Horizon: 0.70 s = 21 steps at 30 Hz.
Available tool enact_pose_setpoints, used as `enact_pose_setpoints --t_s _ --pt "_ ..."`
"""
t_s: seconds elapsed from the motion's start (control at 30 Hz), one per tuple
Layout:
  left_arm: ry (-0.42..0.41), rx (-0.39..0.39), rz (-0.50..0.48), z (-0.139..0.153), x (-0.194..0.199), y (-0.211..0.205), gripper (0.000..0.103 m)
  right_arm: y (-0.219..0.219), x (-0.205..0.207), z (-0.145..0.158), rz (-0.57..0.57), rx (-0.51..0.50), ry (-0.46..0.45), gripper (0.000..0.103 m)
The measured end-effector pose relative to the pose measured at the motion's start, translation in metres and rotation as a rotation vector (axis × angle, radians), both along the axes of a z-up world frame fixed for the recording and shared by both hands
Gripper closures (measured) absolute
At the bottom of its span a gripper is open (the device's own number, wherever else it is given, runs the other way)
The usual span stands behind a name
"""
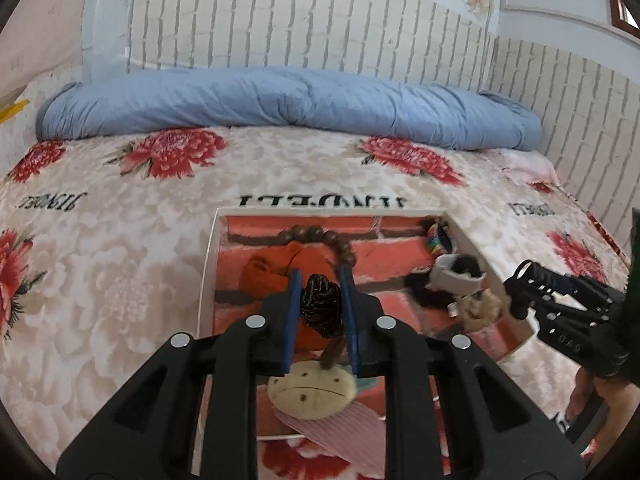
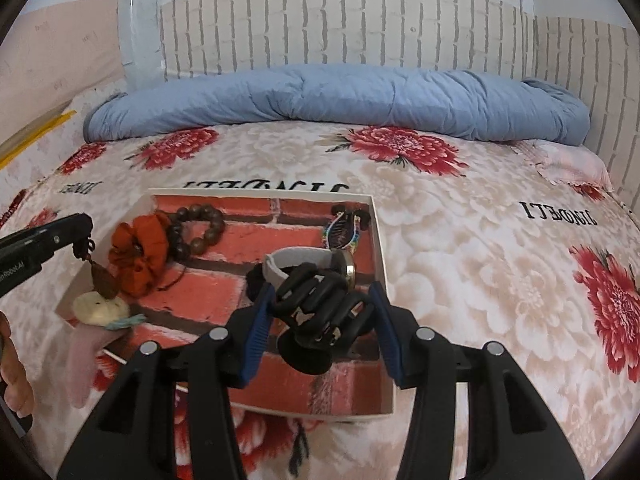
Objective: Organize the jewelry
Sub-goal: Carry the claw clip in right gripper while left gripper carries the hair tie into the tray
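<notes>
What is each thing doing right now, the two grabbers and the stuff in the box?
left gripper: shut on a black cord, pendant dangling.
right gripper: shut on the black hair claw.
box: open, on the bed.
bead bracelet: lying in the box.
orange scrunchie: lying in the box.
blue quilt: rolled up by the wall.

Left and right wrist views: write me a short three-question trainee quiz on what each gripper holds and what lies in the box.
1. True or false: the right gripper is shut on a black claw clip.
2. What hangs from the left gripper? A: a brown pendant on a black cord. B: a silver ring. C: a pearl necklace.
3. Fill in: in the box, the bead bracelet lies against the orange ____.
Key: 1 true; 2 A; 3 scrunchie.
</notes>
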<state>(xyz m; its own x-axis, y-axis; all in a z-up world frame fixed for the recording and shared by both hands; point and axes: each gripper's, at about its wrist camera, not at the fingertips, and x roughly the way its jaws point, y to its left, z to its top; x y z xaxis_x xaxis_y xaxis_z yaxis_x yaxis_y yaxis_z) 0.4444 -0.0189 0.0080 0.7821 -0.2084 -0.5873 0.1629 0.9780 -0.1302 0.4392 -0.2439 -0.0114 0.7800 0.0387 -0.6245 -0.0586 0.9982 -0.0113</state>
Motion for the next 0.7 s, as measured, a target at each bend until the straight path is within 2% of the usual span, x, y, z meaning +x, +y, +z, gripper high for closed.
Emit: enact_pose_setpoints --t_s 0.23,0.47,0.7 --pt "0.010 0.084 0.045 -0.022 0.010 0.002 0.085 0.008 0.007 -0.016 -0.004 -0.055 -0.003 0.055" --pt "0.003 0.120 0.076 -0.029 0.009 0.000 0.084 0.014 0.013 -0.025 -0.023 -0.073 0.008 0.055" --pt "0.023 0.133 0.092 -0.039 0.015 -0.002 0.084 0.010 0.021 -0.030 -0.056 -0.046 0.005 0.055"
